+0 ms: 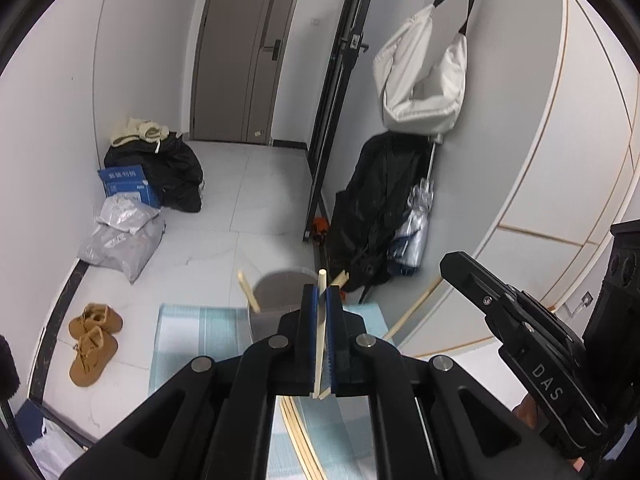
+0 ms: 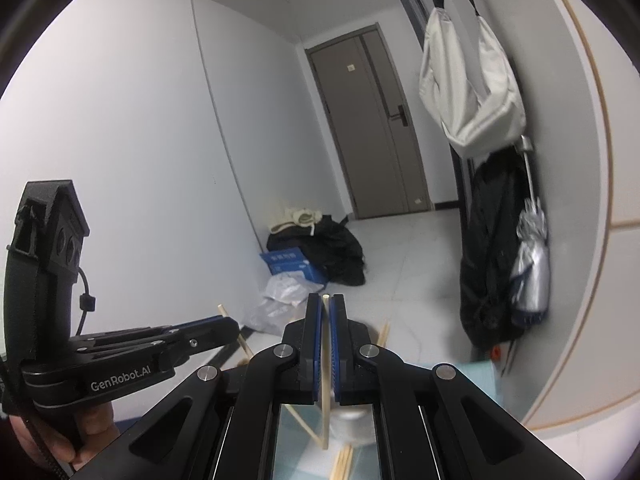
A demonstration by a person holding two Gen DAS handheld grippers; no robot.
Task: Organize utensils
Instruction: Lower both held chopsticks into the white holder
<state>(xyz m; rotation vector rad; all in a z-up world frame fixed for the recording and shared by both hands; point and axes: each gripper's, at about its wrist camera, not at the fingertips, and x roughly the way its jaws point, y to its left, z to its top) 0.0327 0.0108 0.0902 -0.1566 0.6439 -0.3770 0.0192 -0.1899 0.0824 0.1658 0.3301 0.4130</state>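
My left gripper [image 1: 322,294] is shut on a pale wooden chopstick [image 1: 320,344] that stands nearly upright between its blue pads. Just beyond it sits a grey cup [image 1: 276,300] with chopsticks [image 1: 249,291] leaning out of it, on a light blue striped mat [image 1: 192,332]. My right gripper [image 2: 326,304] is shut on another wooden chopstick [image 2: 326,380], held upright. Below it lie more loose chopsticks [image 2: 343,464] on the mat. The right gripper's body shows at the right of the left wrist view [image 1: 520,328]; the left gripper shows at the left of the right wrist view [image 2: 192,340].
Beyond the mat the tiled floor holds brown shoes [image 1: 94,340], grey plastic bags [image 1: 120,236], a blue box [image 1: 128,186] and black clothes [image 1: 168,172]. A white bag [image 1: 424,76], black coat [image 1: 372,208] and folded umbrella [image 1: 416,228] hang by the curved wall at right.
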